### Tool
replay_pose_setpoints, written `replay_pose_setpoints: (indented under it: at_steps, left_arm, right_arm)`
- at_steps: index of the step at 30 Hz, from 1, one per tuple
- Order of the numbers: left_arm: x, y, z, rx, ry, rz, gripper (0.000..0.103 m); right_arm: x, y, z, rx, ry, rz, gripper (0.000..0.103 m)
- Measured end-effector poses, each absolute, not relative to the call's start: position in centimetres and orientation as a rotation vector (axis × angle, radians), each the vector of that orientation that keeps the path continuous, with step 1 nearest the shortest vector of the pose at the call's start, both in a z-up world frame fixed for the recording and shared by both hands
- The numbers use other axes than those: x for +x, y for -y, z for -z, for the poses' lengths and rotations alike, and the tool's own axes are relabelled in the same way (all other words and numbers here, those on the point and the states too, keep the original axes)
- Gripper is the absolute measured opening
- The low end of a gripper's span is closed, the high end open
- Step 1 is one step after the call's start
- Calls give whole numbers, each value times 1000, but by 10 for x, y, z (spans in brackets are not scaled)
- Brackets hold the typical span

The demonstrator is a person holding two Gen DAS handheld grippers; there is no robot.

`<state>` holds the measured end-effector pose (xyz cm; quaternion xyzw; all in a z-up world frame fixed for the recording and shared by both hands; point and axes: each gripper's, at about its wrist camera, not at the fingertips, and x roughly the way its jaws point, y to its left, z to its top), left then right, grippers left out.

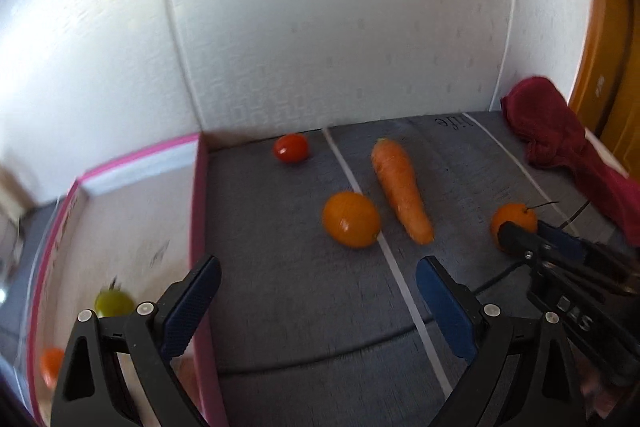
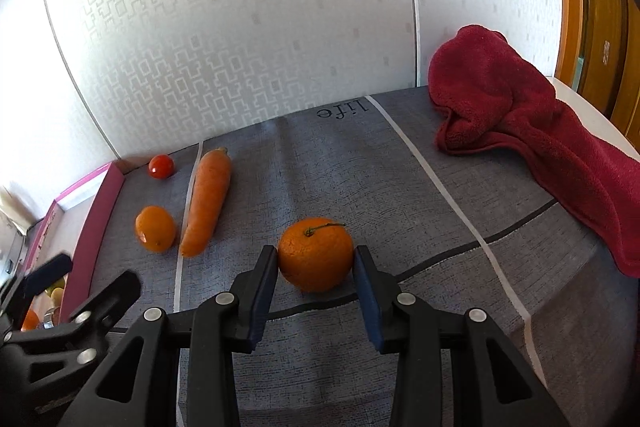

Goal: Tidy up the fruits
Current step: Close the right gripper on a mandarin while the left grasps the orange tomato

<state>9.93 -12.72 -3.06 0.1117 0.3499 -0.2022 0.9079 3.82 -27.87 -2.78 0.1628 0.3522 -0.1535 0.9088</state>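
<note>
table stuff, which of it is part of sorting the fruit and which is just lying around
Part of the job:
- stemmed orange, pinched by the right gripper
- smooth orange fruit
- tomato
- pink box with a green fruit inside
- left gripper, open

Lying about:
- red towel
- carrot, arguably, not a fruit
</note>
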Motion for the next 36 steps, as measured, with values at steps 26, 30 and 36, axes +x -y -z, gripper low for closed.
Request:
replay_pose_setpoints:
  at_steps: [26, 30, 36]
  left_arm:
    - [139, 145, 47, 165, -820, 482, 35]
    - [135, 143, 46, 173, -818, 476, 34]
    - [126, 132, 45, 110, -843, 483, 33]
  right_arm:
    - [41, 275, 29, 339, -728, 318, 39]
    - [41, 275, 29, 340, -727, 318, 39]
    - [41, 275, 29, 342, -726, 318, 39]
